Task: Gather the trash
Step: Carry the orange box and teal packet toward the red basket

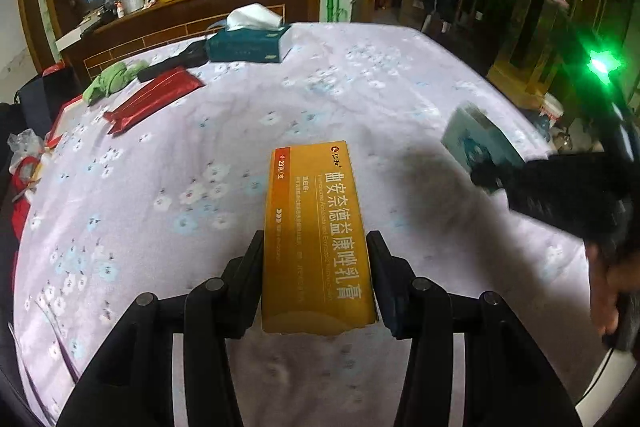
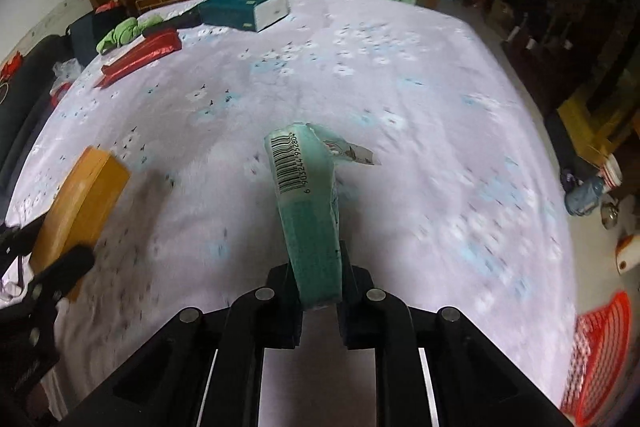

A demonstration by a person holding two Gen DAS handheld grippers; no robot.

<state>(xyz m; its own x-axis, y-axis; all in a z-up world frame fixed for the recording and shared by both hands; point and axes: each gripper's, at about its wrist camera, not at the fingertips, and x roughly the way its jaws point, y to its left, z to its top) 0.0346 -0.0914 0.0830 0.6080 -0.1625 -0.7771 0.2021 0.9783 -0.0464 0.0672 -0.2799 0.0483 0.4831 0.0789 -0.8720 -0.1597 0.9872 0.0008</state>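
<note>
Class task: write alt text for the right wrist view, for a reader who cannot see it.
The right gripper holds a teal carton, barcode up, above a floral bedspread. At left, the left gripper holds an orange box; a tissue box sits far back.

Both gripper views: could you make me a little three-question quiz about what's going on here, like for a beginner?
1. True or false: the left gripper is shut on the orange box.
2. What does the right gripper hold? A) a red basket B) a teal box C) a green cloth
3. Fill in: the tissue box stands at the far end of the ____ tablecloth.

Key
1. True; both fingers press its sides.
2. B, the teal box with a barcode.
3. Floral; the red basket sits off the table.
</note>
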